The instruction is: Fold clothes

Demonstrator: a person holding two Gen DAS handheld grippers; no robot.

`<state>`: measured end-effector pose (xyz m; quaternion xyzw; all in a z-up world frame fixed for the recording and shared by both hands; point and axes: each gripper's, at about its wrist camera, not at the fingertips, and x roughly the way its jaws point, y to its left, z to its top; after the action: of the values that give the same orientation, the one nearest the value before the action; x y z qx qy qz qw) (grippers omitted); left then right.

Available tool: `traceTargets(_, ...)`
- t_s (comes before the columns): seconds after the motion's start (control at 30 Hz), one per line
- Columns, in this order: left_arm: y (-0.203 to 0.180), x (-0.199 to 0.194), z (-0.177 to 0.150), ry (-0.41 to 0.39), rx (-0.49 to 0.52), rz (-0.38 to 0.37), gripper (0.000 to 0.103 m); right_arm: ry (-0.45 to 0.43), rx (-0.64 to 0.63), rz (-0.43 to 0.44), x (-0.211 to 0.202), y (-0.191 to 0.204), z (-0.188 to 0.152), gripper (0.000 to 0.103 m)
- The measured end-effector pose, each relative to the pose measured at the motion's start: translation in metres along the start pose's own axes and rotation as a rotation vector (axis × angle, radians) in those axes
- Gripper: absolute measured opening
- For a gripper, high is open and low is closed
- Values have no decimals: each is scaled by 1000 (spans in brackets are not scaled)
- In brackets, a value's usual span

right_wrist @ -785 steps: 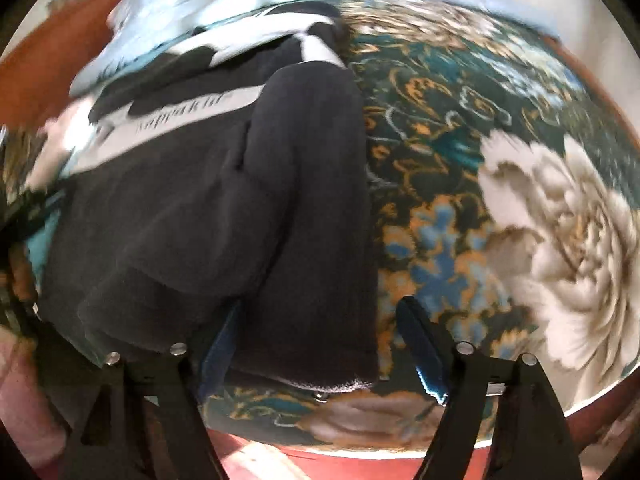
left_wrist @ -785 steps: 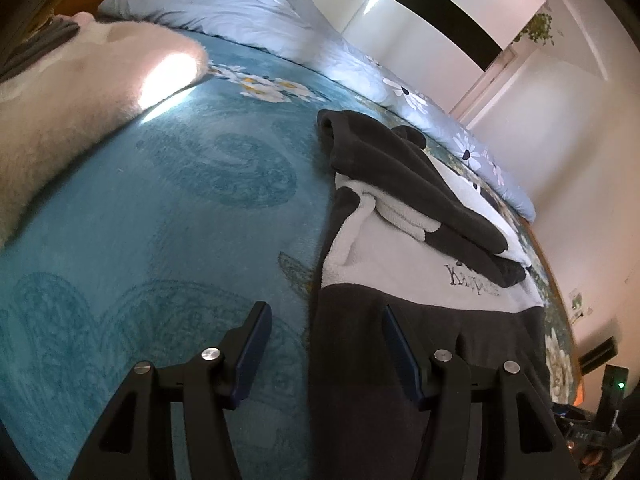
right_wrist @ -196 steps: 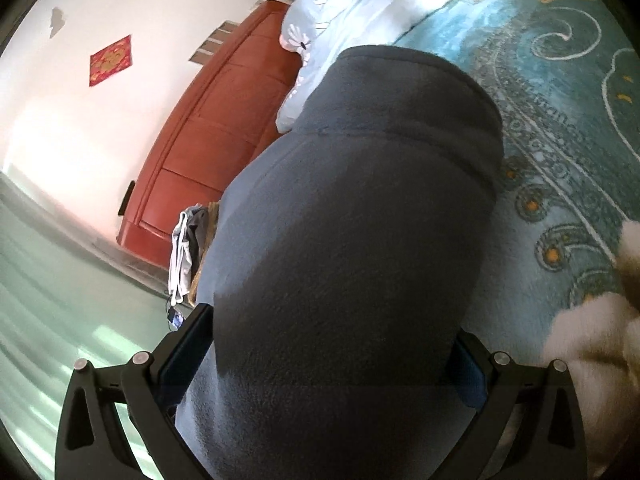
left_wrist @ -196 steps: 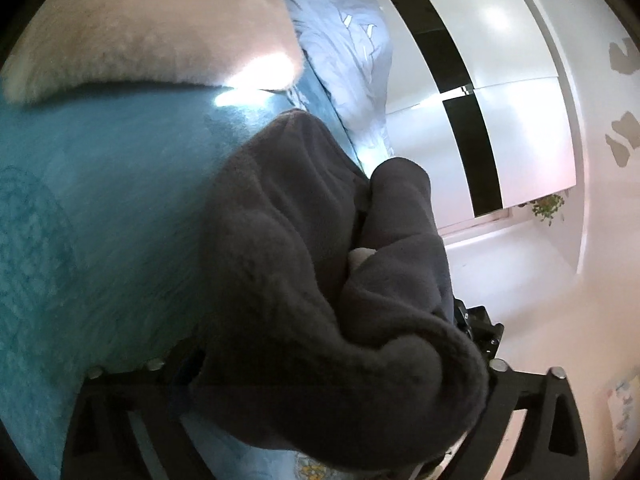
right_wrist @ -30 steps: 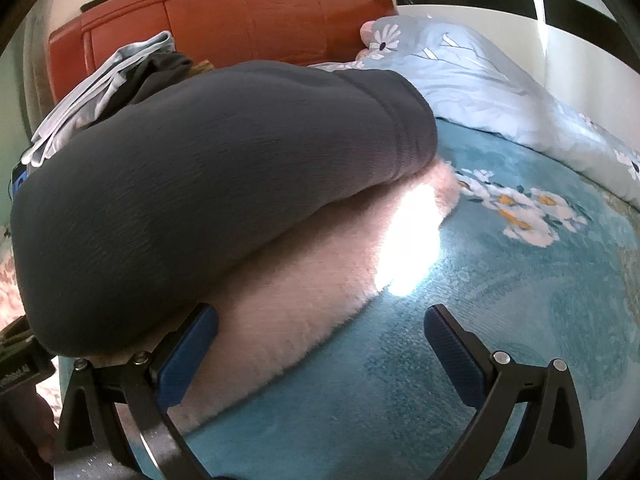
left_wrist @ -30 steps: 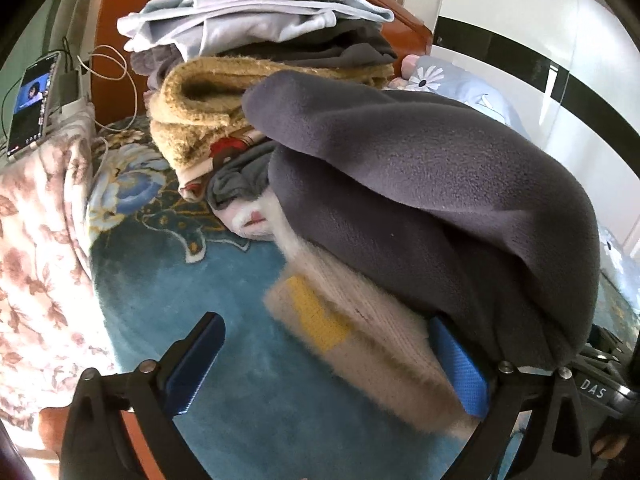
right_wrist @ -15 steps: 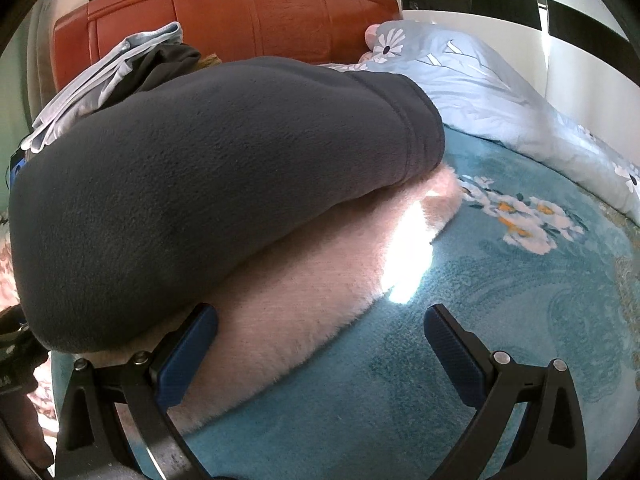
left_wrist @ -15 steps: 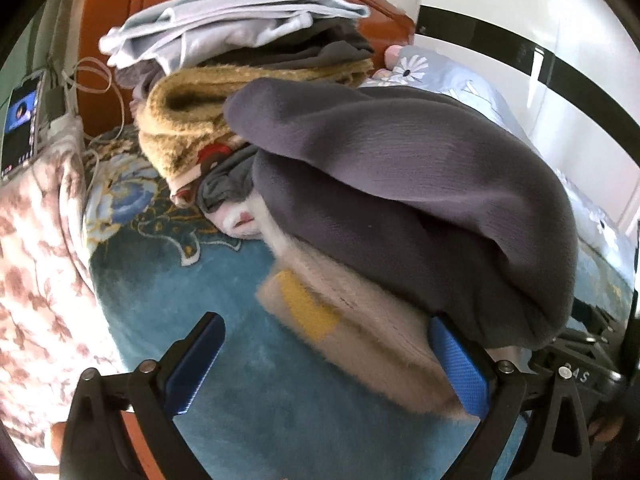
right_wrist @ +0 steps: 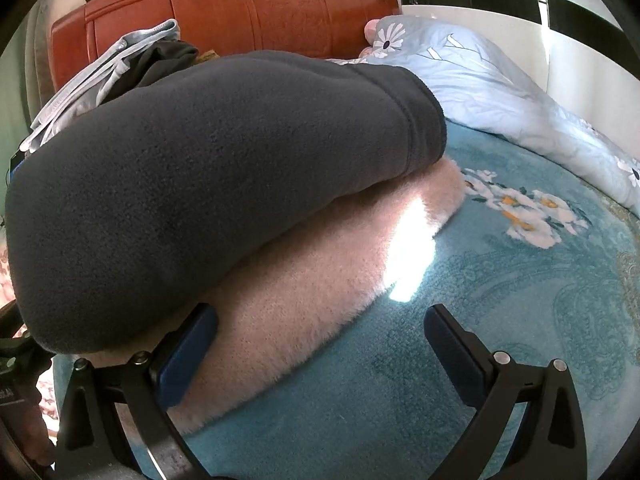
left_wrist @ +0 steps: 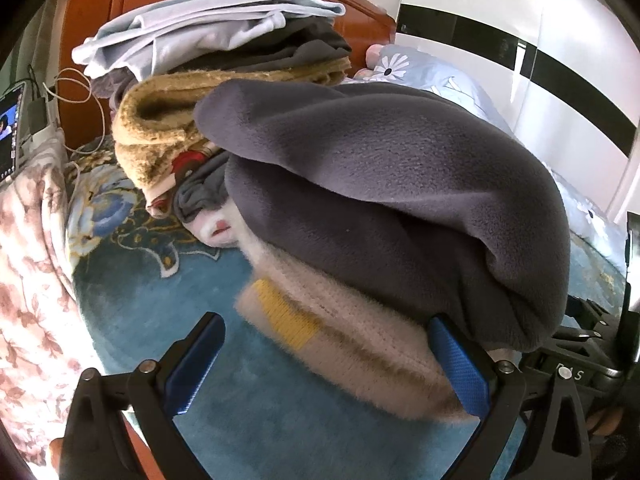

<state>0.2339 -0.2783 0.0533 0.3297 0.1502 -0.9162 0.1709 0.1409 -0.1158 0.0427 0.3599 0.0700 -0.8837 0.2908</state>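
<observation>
The folded dark grey fleece garment [left_wrist: 380, 184] lies on top of a folded fluffy beige garment [left_wrist: 360, 336] on the teal bedspread [left_wrist: 168, 304]. My left gripper [left_wrist: 328, 364] is open, its blue pads on either side of the beige garment's near end, holding nothing. In the right wrist view the grey fleece [right_wrist: 208, 184] fills the left half, resting on the beige garment [right_wrist: 304, 292]. My right gripper [right_wrist: 320, 352] is open and empty, its left pad close under the fleece edge.
Behind the stack is a pile of clothes [left_wrist: 224, 60] against the red wooden headboard [right_wrist: 240, 12]. A phone [left_wrist: 10, 132] with cables sits at far left. A light blue floral duvet [right_wrist: 500, 92] lies at the right. The other gripper's body [left_wrist: 580, 360] shows at lower right.
Both grippers, earlier carrying the folded grey fleece, have let it go on the beige garment. Over the last second both wrist views pulled back slightly from the stack.
</observation>
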Motion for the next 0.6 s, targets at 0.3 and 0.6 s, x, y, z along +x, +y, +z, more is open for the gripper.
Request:
traceTargets(0.3,-3,1,4,0,6,5,103,3,-1,-1,1,1,0,103)
traceTargets(0.6,-5,8,10,0,8,2,103,8,2,3,1,1,1,103)
